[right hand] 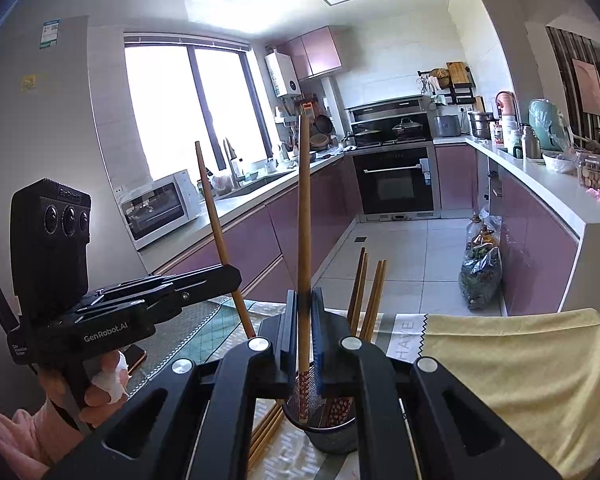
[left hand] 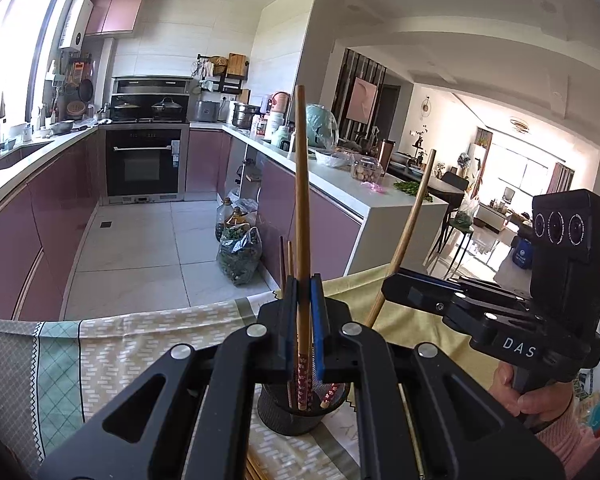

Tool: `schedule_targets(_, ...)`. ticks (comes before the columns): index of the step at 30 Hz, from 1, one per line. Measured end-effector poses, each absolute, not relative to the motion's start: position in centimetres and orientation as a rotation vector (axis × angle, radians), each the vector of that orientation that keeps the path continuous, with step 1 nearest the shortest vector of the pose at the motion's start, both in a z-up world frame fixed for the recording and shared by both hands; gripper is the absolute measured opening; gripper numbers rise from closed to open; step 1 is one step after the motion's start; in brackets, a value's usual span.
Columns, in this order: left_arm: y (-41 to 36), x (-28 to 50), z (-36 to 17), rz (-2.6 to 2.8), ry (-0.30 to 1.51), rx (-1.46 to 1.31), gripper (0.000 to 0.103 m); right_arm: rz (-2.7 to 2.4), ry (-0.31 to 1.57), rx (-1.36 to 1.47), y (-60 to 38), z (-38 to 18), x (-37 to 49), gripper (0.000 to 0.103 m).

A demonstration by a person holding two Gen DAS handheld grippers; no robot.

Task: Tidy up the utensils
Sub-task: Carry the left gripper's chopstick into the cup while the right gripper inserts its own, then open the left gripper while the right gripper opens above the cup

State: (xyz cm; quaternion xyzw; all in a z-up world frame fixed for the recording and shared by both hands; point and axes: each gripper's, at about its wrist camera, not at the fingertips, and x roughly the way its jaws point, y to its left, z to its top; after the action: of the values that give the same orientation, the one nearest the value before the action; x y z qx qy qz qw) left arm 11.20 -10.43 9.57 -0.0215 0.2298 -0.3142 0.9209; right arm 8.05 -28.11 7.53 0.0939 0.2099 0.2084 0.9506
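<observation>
A black mesh cup point(left hand: 290, 416) stands on the patterned cloth and holds several chopsticks; it also shows in the right wrist view point(right hand: 332, 428). My left gripper point(left hand: 304, 284) is shut on a wooden chopstick point(left hand: 302, 184), held upright with its patterned lower end in the cup. My right gripper point(right hand: 304, 298) is shut on another wooden chopstick point(right hand: 304, 208), also upright with its lower end in the cup. The right gripper appears in the left wrist view point(left hand: 388, 282), the left gripper in the right wrist view point(right hand: 236, 276). More chopsticks point(right hand: 266, 434) lie on the cloth beside the cup.
A yellow cloth point(right hand: 520, 376) covers the table's right part. A patterned green cloth point(left hand: 60, 360) covers the left. Beyond the table edge are the kitchen floor, purple cabinets point(left hand: 40, 216), a bag of greens point(left hand: 238, 254) and a white counter point(left hand: 356, 196).
</observation>
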Motion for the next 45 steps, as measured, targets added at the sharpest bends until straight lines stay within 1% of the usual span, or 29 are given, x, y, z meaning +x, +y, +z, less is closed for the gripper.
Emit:
schedule_targets(7,-11.9,12.7,7.6,-0.625,0.509,-0.004,0.007,0.399,0.46,0.183,-27.6,6.4,9.7,0.006)
schedule_targets(22,-13.0,14.3,2.7,-0.641,0.646,0.098,0.007,0.41,0.641,0.174,-25.8,1.8,11.4,0.006)
schedule_targets(29,-13.2,16.0,1.2,-0.644,0.72,0.092,0.007,0.396,0.658,0.188,-26.1,1.1,12.5,0.006)
schedule_targets(35,-13.4,16.8,0.8,-0.639,0.732,0.084,0.008,0.385,0.668,0.202,-26.2,0.7,13.4,0.006)
schedule_targets(36,-13.4,16.8,0.8,-0.634,0.73,0.085,0.01,0.384,0.671,0.204,-26.2,0.6,13.5,0.008)
schedule_targets(37,-13.3,16.8,0.7,-0.632,0.731,0.082,0.023,0.38,0.672,0.207,-26.1,0.5,13.6,0.009)
schedule_targets(38,-13.2,16.8,0.6,-0.626,0.728,0.076,0.028,0.379,0.673,0.211,-26.2,0.4,13.6,0.009)
schedule_targets(39,-13.1,16.6,0.6,-0.622,0.723,0.071,0.03,0.378,0.675,0.215,-26.2,0.3,13.6,0.009)
schedule_targets(42,-12.4,16.1,0.4,-0.609,0.713,0.053,0.03,0.378,0.675,0.219,-26.3,0.1,13.5,0.01)
schedule_targets(43,-12.1,15.7,0.4,-0.604,0.701,0.051,0.031,0.379,0.674,0.22,-26.3,0.0,13.3,0.01)
schedule_targets(45,-11.3,15.1,0.5,-0.592,0.683,0.039,0.034,0.378,0.67,0.214,-26.3,0.1,13.0,0.015)
